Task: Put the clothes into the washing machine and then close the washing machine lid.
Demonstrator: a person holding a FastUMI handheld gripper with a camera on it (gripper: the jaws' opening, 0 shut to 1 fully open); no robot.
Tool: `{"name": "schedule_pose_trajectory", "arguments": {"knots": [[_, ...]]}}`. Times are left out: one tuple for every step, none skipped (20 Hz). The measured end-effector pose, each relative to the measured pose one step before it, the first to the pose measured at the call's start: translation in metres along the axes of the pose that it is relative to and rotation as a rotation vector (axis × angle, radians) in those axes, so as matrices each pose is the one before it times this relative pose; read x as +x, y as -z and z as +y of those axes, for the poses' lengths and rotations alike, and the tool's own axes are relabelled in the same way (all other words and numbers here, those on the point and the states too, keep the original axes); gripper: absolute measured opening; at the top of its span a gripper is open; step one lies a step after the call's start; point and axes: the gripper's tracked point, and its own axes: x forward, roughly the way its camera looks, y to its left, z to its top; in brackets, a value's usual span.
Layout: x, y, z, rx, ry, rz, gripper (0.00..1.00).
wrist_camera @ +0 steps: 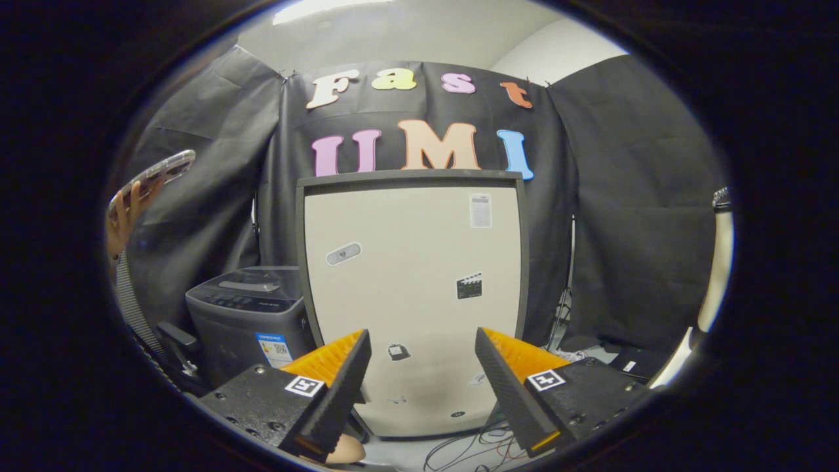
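Gripper view: my gripper [423, 367] is spread wide, holding nothing. The washing machine [246, 314], its sticker too small to read, sits beyond my left finger.

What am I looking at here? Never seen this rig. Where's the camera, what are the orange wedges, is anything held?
The camera rides on a handheld two-finger tool and looks forward along its fingers. The orange wedges with black ribbed faces are its tongs: apart, open, holding nothing. Beyond them stands a large beige panel in a grey frame, apparently the raised washing machine lid, with a few stickers on it. Beside it sits a smaller dark grey washing machine, lid closed. A person's hand holds up a phone nearby. Cables lie on the floor.
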Motion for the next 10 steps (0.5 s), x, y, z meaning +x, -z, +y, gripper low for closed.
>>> {"name": "schedule_pose_trajectory", "arguments": {"knots": [[-0.00012,0.00028,0.00012,-0.00026,0.0,-0.00072,0.97],[0.00004,-0.00018,0.00002,-0.0002,-0.00028,-0.00012,0.97],[0.00045,-0.00006,-0.00004,-0.00015,-0.00021,-0.00013,0.97],[0.00006,-0.00001,-0.00006,0.00017,-0.00093,0.00041,0.97],[0.00045,-0.0004,0.00019,-0.00006,-0.00053,-0.00045,0.97],[-0.00018,0.00008,-0.00009,-0.00011,-0.00012,-0.00031,0.97],[-0.00058,-0.00033,-0.00003,-0.00022,0.00006,0.00048,0.97],[0.0007,0.00076,0.00024,0.00015,0.00025,0.00057,0.97],[-0.00071,0.00014,-0.00015,-0.00022,-0.00012,-0.00037,0.97],[0.00025,-0.00035,0.0002,0.00007,0.00013,-0.00018,0.97]]}}
